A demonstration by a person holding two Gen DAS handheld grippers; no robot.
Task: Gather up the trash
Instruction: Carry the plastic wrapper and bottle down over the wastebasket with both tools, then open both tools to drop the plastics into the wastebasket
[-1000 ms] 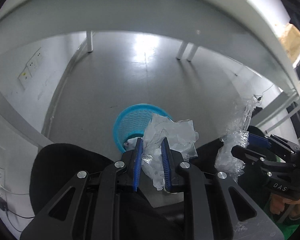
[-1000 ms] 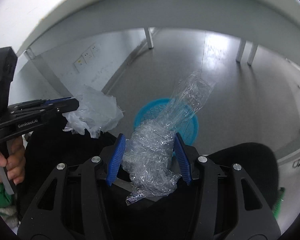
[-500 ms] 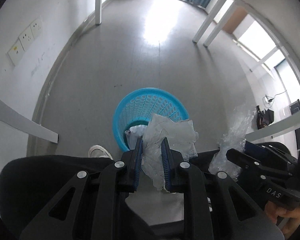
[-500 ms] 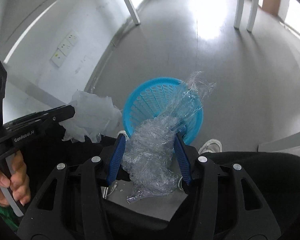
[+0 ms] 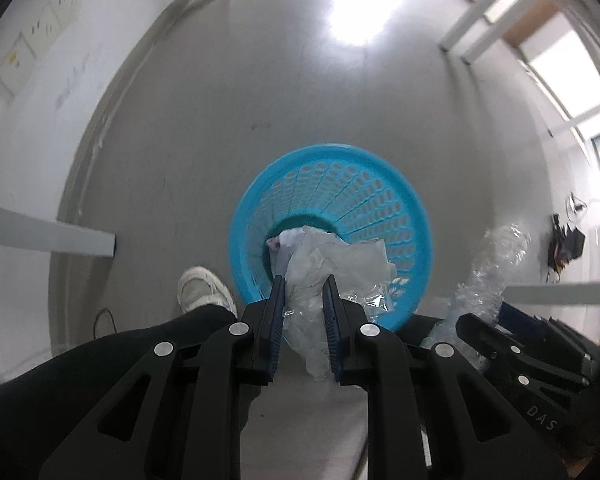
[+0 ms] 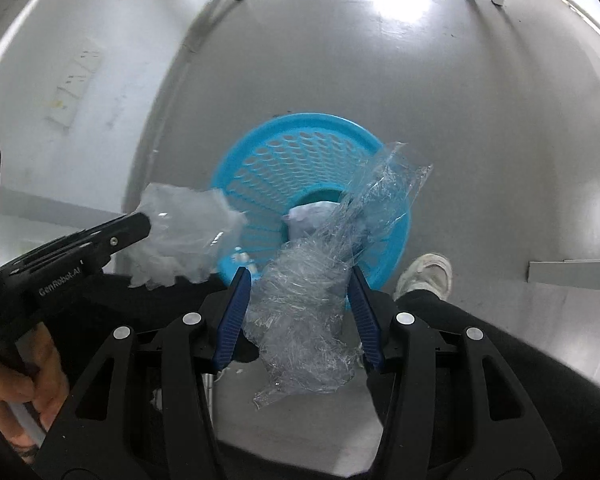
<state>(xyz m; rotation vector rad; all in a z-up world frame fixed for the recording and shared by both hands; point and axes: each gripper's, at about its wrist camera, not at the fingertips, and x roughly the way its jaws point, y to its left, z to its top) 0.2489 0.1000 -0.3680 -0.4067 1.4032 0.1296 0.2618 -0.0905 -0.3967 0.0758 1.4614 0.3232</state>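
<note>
Both claws carry trash above the bin.
Left wrist: the left claw [image 5: 303, 320] pinches a crumpled white wrapper [image 5: 332, 260] over the blue basket [image 5: 400, 184], ready to drop. Right wrist: the right claw [image 6: 300, 312] clamps a clear plastic wad [image 6: 304, 296] above the same basket on the floor [image 6: 460, 100].

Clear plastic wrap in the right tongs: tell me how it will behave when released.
The clear plastic wrap is crumpled and thin, so probably very light and floppy. It may drift or cling rather than drop straight into the blue basket.

Black grippers [image 5: 302, 300], blue-padded jaws; black trousers [image 6: 500, 360], white sneakers [image 5: 204, 288].
</note>
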